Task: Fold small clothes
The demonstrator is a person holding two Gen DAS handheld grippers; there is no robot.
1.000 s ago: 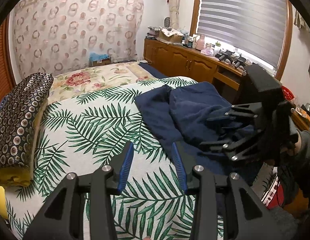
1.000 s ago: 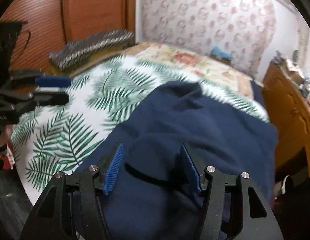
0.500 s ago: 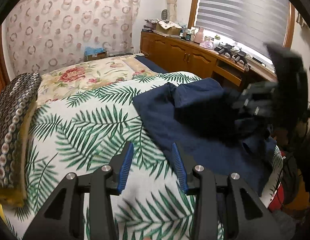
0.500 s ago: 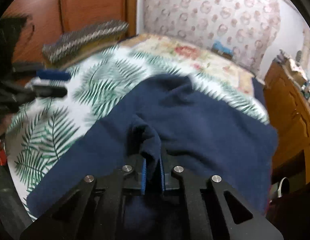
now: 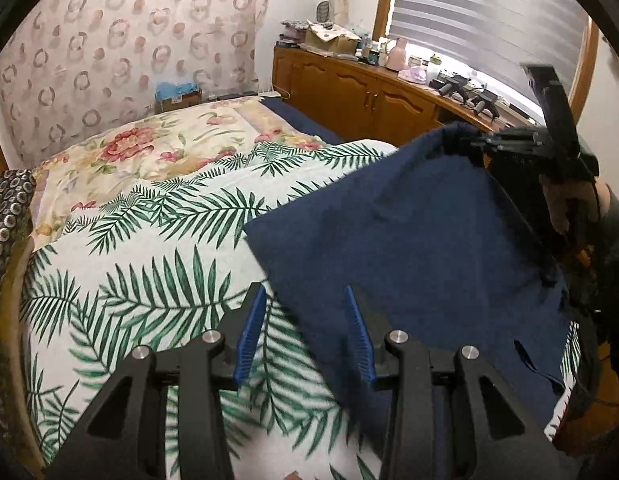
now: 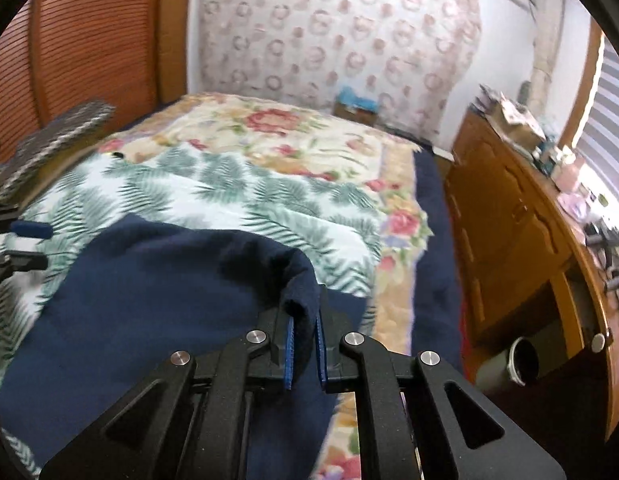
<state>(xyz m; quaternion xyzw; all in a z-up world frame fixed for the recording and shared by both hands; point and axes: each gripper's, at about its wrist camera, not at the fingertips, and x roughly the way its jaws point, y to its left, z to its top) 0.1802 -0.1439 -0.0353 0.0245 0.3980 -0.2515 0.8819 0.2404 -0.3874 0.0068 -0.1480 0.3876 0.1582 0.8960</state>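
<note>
Left wrist view: navy garment (image 5: 389, 240) is seen draped over the leaf-print bedcover (image 5: 129, 280), one corner lifted at upper right by the right gripper (image 5: 475, 142). Left gripper (image 5: 305, 332) is held spread, nothing pinched, w/ the garment's near edge btwn its jaws.

Right wrist view: right gripper (image 6: 305, 344) is clamped on a bunched fold of the garment (image 6: 149, 280). Fabric is judged soft, light, floppy; best taken at corners or hems.

navy garment (image 5: 393, 232), corner lifted, over bed
</note>
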